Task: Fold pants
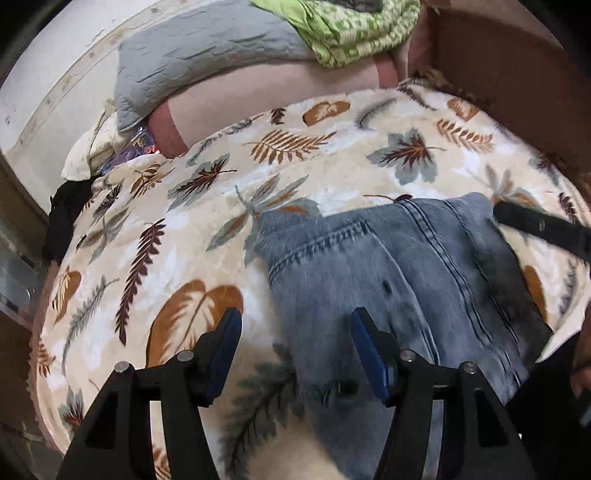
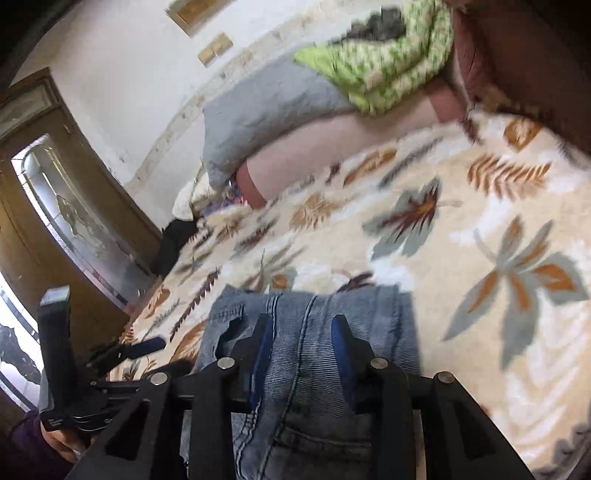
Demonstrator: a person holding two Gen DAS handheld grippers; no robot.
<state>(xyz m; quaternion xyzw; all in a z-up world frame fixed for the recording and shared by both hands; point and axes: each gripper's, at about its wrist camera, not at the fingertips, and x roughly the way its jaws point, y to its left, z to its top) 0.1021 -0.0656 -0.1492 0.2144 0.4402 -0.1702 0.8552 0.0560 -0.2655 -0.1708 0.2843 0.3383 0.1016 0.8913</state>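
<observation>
Pants (image 1: 402,280) folded, blanket (image 1: 332,158) bare beyond edges

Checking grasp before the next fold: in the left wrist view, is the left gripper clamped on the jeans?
No, the left gripper stands wide open above the leaf-print blanket, its fingers apart with nothing pinched, at the jeans edge.

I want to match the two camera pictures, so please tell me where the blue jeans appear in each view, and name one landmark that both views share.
Left wrist view: the jeans lie right of centre in the lower half, on the leaf-print blanket.
Right wrist view: the jeans are at bottom centre, running between the open fingers of the right gripper.
Shared landmark: the green patterned cloth at the top of both pictures.
</observation>
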